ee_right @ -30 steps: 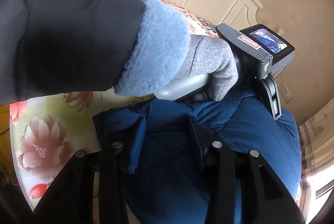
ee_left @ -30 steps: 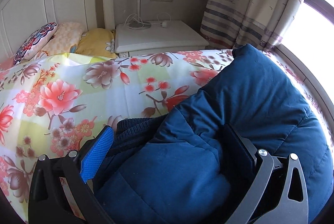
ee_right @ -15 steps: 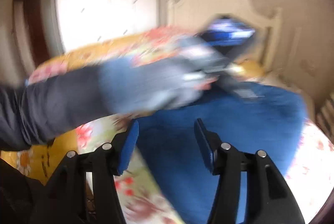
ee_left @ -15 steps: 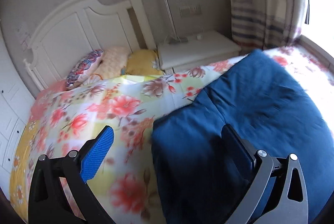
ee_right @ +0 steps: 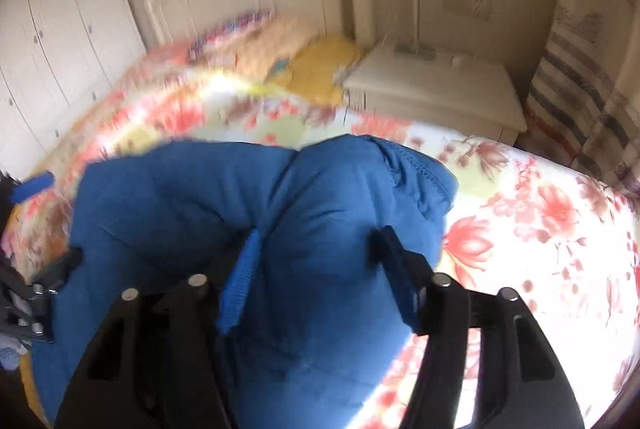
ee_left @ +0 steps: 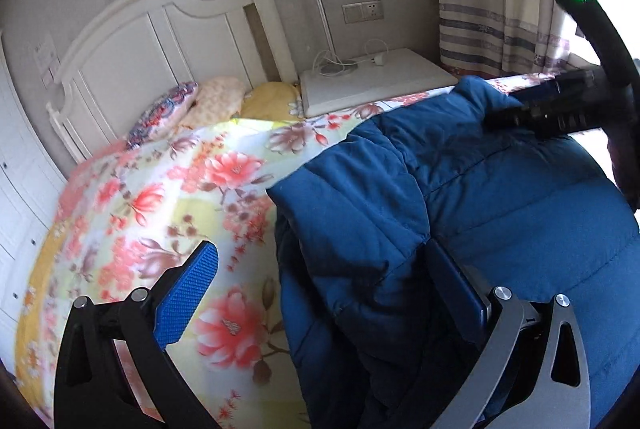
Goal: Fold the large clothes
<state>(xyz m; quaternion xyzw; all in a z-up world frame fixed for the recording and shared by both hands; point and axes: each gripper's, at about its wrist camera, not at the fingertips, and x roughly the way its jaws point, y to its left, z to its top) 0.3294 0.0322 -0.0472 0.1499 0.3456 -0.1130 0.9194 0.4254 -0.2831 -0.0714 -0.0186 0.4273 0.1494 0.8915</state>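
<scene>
The big bed with the flowery pink and yellow cover fills most of both views. On it lies the puffy dark blue quilted jacket, bunched into a thick soft pile near the bed's edge by the window.

The jacket looks partly folded, with one padded flap lying over the rest. This seems to be a pause between folds, with both tools let go of the cloth. The next move probably needs a fresh hold on a loose edge or sleeve, so that it can be laid flat over the middle. The jacket is thick and springy, so a fold may pop back up unless it is pressed down.

The left tongs stand wide apart, one blue pad over the bedcover and the other at the jacket, squeezing nothing. The right tongs have just been opening. The jacket lies below and between them, but the pads do not pinch it.

The left view shows the small white bedside cabinet sharply, and the black right tool over the jacket's far side. The right view is blurry. It alone shows the white wardrobe doors and the jacket's stitched hem.
</scene>
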